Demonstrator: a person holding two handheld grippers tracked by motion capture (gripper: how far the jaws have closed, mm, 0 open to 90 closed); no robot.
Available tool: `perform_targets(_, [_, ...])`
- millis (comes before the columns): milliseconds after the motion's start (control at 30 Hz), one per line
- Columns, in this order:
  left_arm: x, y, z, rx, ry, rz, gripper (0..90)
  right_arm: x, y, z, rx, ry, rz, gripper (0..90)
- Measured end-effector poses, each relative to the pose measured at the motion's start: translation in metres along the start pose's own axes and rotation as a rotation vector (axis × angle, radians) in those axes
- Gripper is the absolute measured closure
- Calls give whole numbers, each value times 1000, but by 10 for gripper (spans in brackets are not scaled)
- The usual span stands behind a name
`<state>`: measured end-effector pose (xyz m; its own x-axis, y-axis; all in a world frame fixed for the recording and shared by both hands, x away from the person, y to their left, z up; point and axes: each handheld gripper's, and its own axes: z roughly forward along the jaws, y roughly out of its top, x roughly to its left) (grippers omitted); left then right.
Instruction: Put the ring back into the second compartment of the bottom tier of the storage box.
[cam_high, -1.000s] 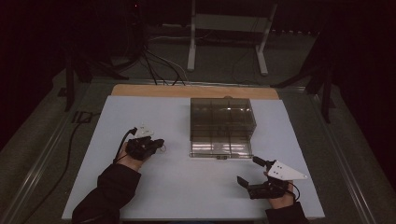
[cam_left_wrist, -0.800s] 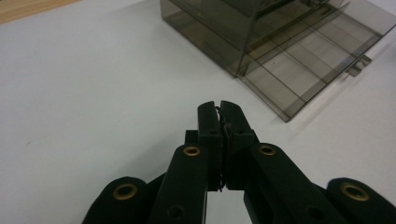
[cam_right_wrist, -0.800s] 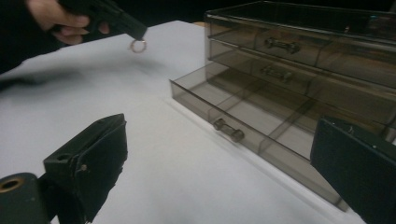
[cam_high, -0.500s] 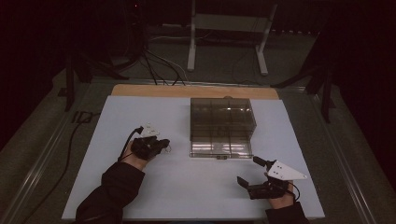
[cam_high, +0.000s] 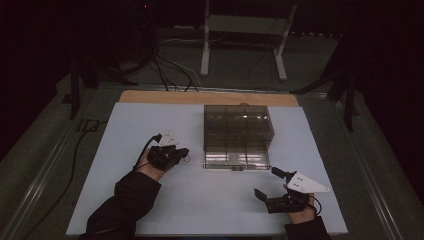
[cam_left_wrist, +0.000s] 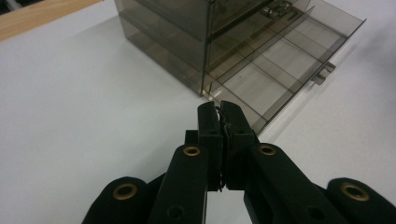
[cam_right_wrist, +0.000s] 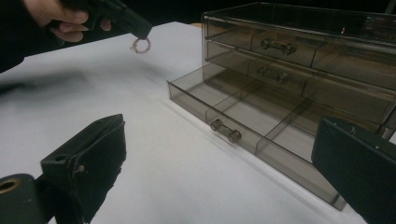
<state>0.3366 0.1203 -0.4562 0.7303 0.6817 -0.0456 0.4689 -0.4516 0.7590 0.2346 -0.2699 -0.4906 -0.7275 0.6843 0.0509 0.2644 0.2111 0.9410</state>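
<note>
A: Right gripper view first: the left gripper (cam_right_wrist: 140, 31) hangs above the white table (cam_right_wrist: 154, 154) with a small ring (cam_right_wrist: 140, 45) dangling from its tips. Are the jaws clenched on it?

B: Yes. In the left gripper view the two black jaws are pressed together, with a thin bit of the ring (cam_left_wrist: 220, 122) pinched between them near the tips. The ring is off the table, just short of the near left corner of the open drawer (cam_left_wrist: 275, 79).

A: What has changed over the last second?

B: In the high view the left gripper (cam_high: 181, 152) has drifted toward the smoky plastic drawer chest (cam_high: 237, 125) and lifted a little. A second ago it sat farther left on the sheet. The grip itself has not altered; the jaws were shut then and are shut now.

A: And the other hand?

B: The right gripper (cam_high: 266, 185) has stayed put at the near right of the table, jaws spread wide with nothing between them. Its own view looks between them at the bottom drawer (cam_right_wrist: 233, 121), pulled out with its knob (cam_right_wrist: 225, 131) facing the camera.

A: So what does that mean for the job?

B: I'd judge the ring is being carried to that drawer. The pickup looks done; what remains is reaching over a compartment and letting go. The hold is thin, so a jolt could drop the ring early.
</note>
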Motion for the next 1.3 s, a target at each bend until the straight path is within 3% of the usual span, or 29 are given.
perform_targets(867, [-22,33,18,-21,-55,90,898,0,0,-1,-3,-2,3,29])
perform_targets(1300, [-29,41,30,-28,-84,96,897,0,0,-1,4,-5,-4,29])
